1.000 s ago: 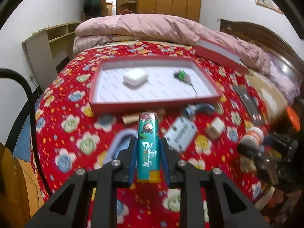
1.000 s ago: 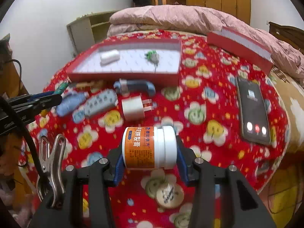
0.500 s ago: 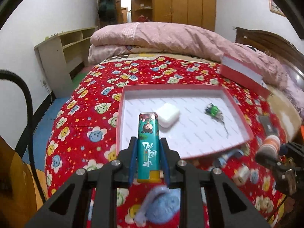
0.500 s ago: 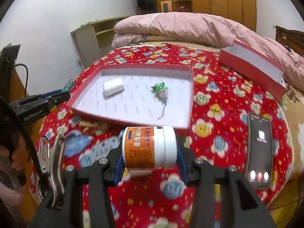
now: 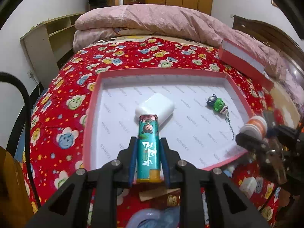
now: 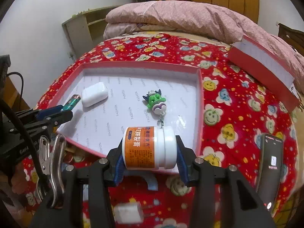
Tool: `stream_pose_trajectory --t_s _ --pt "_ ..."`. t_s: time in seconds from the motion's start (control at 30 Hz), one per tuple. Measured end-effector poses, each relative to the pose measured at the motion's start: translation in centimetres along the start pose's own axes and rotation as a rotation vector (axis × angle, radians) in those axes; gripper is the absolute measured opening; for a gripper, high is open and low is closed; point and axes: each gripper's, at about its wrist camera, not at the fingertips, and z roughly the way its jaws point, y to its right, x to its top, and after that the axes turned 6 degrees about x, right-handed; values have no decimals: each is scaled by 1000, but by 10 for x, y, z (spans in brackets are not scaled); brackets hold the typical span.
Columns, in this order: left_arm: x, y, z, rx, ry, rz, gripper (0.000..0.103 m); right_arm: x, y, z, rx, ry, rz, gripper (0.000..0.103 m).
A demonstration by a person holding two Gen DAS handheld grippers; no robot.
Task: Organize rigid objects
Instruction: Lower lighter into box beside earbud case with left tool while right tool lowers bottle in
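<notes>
Change: both grippers now over tray [image 5: 91, 102], up from bed clutter.
Left gripper [image 5: 149, 163]: jaws clamp lighter [image 5: 149, 146].
Right gripper [image 6: 149, 157]: jaws clamp jar [image 6: 149, 148].
Meaning: both ready for release inside tray.

Tray lining [image 5: 121, 114]: the word "FASHION" printed over and over in small grey letters across the white floor of the red tray [image 6: 199, 102].
Lighter [image 5: 148, 148]: white brush-style Chinese characters on its teal body; I cannot read them.
Jar label [image 6: 139, 148]: white Chinese characters on the orange band of the jar [image 6: 150, 148], lying sideways, with finer print below too small to read.
Phone screen [image 6: 270, 161]: lit, its marks too small to read.
</notes>
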Motion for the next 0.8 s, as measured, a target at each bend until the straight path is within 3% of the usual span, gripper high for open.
stream_pose_trajectory --t_s 0.27,0.8 --pt "3 4 25 -6 -52 -9 24 5 -1 28 -14 -40 -15 47" --pt "14 5 34 35 -30 3 24 19 5 41 -44 -40 -30 47"
